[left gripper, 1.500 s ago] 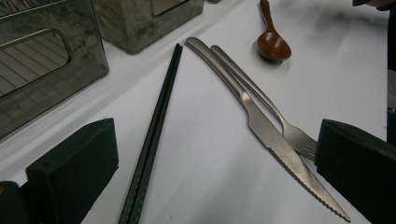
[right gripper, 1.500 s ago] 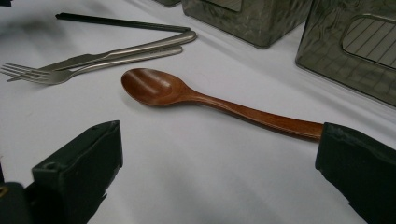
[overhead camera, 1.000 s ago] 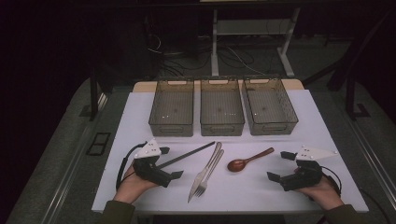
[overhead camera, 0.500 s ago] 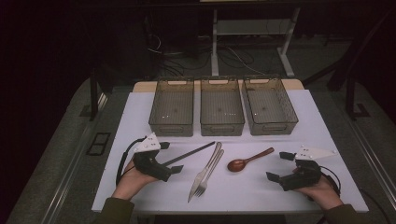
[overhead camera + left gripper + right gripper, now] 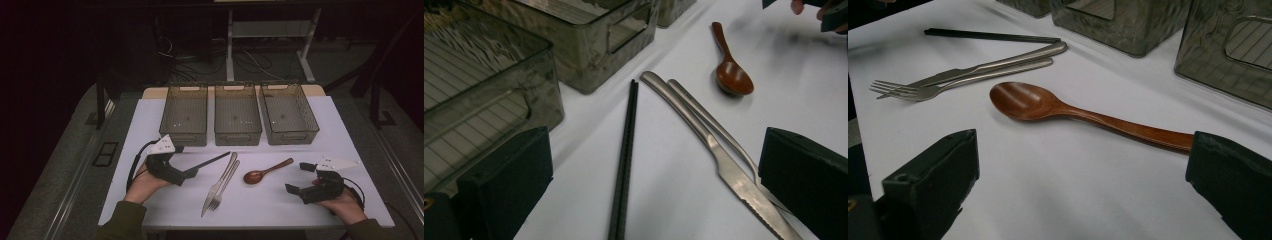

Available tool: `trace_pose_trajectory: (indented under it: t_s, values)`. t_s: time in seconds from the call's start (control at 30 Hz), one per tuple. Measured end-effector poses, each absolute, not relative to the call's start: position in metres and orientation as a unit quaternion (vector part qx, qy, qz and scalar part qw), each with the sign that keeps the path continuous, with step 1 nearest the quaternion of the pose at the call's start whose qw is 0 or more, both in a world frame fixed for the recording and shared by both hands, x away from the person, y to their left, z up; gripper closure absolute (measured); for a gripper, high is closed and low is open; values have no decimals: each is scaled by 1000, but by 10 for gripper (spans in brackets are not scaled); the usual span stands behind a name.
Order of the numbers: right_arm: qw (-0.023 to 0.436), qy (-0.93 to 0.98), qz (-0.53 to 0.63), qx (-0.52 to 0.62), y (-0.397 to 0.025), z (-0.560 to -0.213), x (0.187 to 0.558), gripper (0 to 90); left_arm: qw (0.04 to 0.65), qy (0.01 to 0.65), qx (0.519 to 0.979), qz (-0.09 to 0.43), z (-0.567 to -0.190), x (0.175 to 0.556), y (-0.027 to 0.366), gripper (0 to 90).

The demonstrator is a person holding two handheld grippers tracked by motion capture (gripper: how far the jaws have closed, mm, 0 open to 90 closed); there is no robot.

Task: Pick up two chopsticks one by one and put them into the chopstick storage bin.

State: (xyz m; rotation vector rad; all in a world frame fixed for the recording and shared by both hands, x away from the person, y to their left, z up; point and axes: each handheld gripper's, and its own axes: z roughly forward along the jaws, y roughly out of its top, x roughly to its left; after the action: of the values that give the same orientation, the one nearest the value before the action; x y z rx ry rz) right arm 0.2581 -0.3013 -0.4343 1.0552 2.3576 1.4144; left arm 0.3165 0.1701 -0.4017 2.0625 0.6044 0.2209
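Black chopsticks [image 5: 625, 165] lie between the open left gripper's [image 5: 649, 200] jaws.

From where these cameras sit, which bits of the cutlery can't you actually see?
- Knife tip: left gripper view, behind the gripper's own right jaw.
- Fork tines: same view, same jaw.
- Chopsticks near ends: same view, cut by the bottom edge.
- Wooden spoon handle end: right gripper view, behind that gripper's right jaw.
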Motion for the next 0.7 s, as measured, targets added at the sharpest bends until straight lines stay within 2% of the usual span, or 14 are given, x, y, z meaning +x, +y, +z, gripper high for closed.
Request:
trace_pose_trajectory:
  t_s: [0.13, 0.33, 0.43, 0.7]
  values:
    - [99, 796, 477, 360, -302, -434, 259, 1, 469, 249, 842, 97, -402, 320, 175, 53]
    - [99, 797, 476, 358, -302, -434, 259, 1, 452, 250, 850, 98, -405, 323, 181, 196]
    - [99, 798, 475, 358, -302, -434, 259, 2, 450, 249, 853, 92, -407, 324, 183, 311]
    - [100, 799, 473, 357, -302, -435, 259, 2, 419, 252, 868, 85, -415, 327, 185, 469]
